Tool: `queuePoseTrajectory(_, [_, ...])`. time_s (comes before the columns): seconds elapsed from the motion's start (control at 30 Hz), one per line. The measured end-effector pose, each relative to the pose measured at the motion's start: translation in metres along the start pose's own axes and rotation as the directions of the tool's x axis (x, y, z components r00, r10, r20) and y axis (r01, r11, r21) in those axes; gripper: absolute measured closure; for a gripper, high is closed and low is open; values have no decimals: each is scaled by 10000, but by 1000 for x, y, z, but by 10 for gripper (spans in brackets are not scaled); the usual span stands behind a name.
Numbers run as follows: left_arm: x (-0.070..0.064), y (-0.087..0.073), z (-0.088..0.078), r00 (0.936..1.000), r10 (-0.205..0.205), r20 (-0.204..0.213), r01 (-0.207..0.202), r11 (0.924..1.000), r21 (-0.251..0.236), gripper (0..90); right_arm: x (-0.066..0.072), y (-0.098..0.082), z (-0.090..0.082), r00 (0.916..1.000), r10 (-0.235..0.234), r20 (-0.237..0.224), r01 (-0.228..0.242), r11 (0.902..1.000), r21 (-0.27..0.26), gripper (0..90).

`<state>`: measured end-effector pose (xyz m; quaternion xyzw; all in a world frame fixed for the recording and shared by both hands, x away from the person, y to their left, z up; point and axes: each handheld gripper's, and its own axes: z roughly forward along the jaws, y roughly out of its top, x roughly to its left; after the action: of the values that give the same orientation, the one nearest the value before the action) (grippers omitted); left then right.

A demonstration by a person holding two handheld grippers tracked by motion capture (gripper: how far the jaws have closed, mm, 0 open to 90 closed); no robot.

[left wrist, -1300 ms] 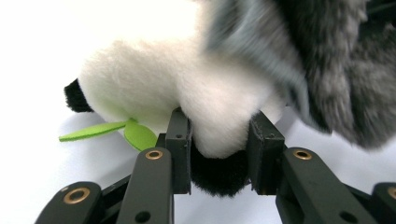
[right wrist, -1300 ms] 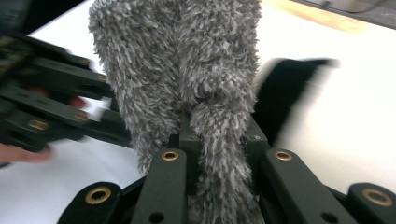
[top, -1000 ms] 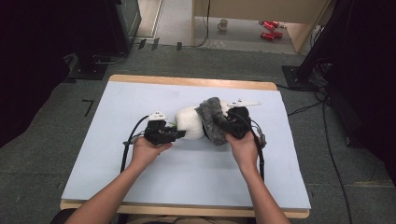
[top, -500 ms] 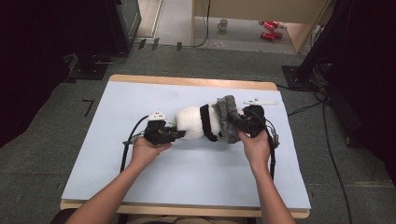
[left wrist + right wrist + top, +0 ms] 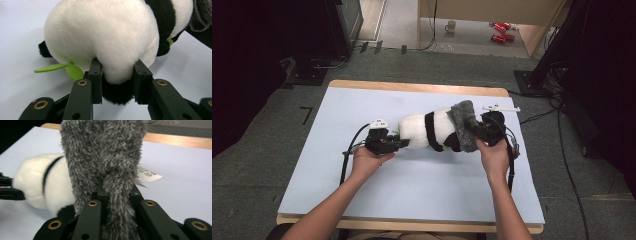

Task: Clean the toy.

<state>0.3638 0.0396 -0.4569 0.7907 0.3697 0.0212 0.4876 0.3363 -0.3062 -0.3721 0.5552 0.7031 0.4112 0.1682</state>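
A pale blue table top (image 5: pixel 412 190) with a wooden edge fills the middle of the high view, grey carpet around it and dark stands at the frame's upper corners.

My left claw (image 5: pixel 399 144), left of centre in that view, is clamped on the panda plush (image 5: pixel 422 131). In the left gripper view my two black jaws pinch a fold of white and black fur at the bottom centre, the pads sunk into the plush (image 5: pixel 105 35). A green felt leaf (image 5: pixel 57 68) sticks out at the lower left, just beside my left jaw.

My right claw (image 5: pixel 474 131), right of centre in the high view, is closed on the grey fuzzy cloth (image 5: pixel 462 125). In the right gripper view the grey pile (image 5: pixel 105 152) rises straight up from between my jaws (image 5: pixel 117 192), which are squeezed tight on a thick strip of it. The cloth seems draped over the panda's far end, though the fur hides just how it sits there. A white label (image 5: pixel 148 174) pokes out to the right of the cloth.

The panda lies on its side across the table's middle, stretched between my two hands, its white body (image 5: pixel 37 187) to the left.

Beyond the table, at the top of the high view, a mug (image 5: pixel 451 26) and red items (image 5: pixel 499 30) sit on the floor.
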Motion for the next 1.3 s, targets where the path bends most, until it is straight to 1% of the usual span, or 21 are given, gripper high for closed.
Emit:
queuePoseTrajectory(0.1, [-1,0,0,10000,95,-27,-95,10000,-18,663,10,6,-7,9991,-135,-409,127,9997,-211,792])
queuePoseTrajectory(0.13, [-3,0,0,9999,146,-37,-146,9999,-15,663,18,9,-10,9965,-208,-808,178,9992,-369,792])
queuePoseTrajectory(0.17, [-3,0,0,9999,146,-37,-146,9999,-15,663,18,9,-10,9965,-208,-808,178,9992,-369,792])
queuePoseTrajectory(0.2, [-5,0,0,9999,141,-56,-141,9999,-55,663,29,10,-9,9922,-262,-1216,214,9990,-403,792])
queuePoseTrajectory(0.27, [-7,0,0,9998,169,-86,-170,9998,-76,663,34,10,-7,9896,-320,-1404,271,9990,-368,792])
queuePoseTrajectory(0.33, [-10,1,-1,9997,218,-142,-219,9997,-94,663,51,9,2,9811,-555,-1854,533,9984,-168,792])
queuePoseTrajectory(0.37, [-10,1,-1,9996,237,-148,-238,9997,-102,663,51,9,2,9811,-555,-1854,533,9984,-168,792])
queuePoseTrajectory(0.47, [-13,0,-1,9996,217,-155,-219,9997,-129,663,71,4,16,9718,-887,-2186,943,9954,154,792])
queuePoseTrajectory(0.5, [-15,0,-1,9997,198,-159,-200,9997,-144,663,71,4,16,9718,-887,-2186,943,9954,154,792])
queuePoseTrajectory(0.6, [-19,0,-2,9996,214,-187,-218,9996,-187,662,88,-3,32,9608,-1052,-2563,1216,9914,489,790])
queuePoseTrajectory(0.77, [-26,0,-4,9998,179,-81,-180,9998,-119,661,101,-11,49,9503,-1073,-2923,1367,9872,817,787])
queuePoseTrajectory(0.8, [-26,-1,-3,9995,225,-222,-225,9997,30,662,104,-15,54,9511,-1371,-2769,1652,9829,810,787])
queuePoseTrajectory(0.83, [-26,-1,-3,9995,225,-222,-225,9997,30,663,104,-15,54,9511,-1371,-2769,1652,9829,810,787])
queuePoseTrajectory(0.87, [-24,-2,-1,9995,207,-226,-205,9997,98,663,102,-16,57,9504,-1657,-2632,1930,9778,814,786])
queuePoseTrajectory(0.97, [-24,-3,1,9994,229,-257,-227,9997,108,663,98,-17,59,9540,-1729,-2449,1990,9763,857,784])
queuePoseTrajectory(1.0, [-23,-3,1,9994,251,-256,-248,9996,133,664,95,-17,58,9578,-1704,-2316,1956,9765,902,784])
queuePoseTrajectory(1.03, [-22,-3,1,9994,230,-252,-227,9997,115,666,88,-17,56,9654,-1824,-1862,2023,9748,939,784])
queuePoseTrajectory(1.1, [-19,-2,0,9997,206,-149,-204,9997,149,667,83,-16,55,9685,-1887,-1626,2049,9747,890,786])
queuePoseTrajectory(1.13, [-19,-2,1,9993,366,-80,-364,9992,166,669,70,-15,52,9731,-1525,-1726,1685,9823,819,790])
queuePoseTrajectory(1.2, [-19,-1,1,9992,391,-67,-390,9991,182,671,65,-15,50,9751,-1345,-1761,1506,9853,809,792])
queuePoseTrajectory(1.3, [-15,0,2,9997,263,13,-263,9994,210,672,58,-12,41,9810,-1264,-1472,1370,9885,645,794])
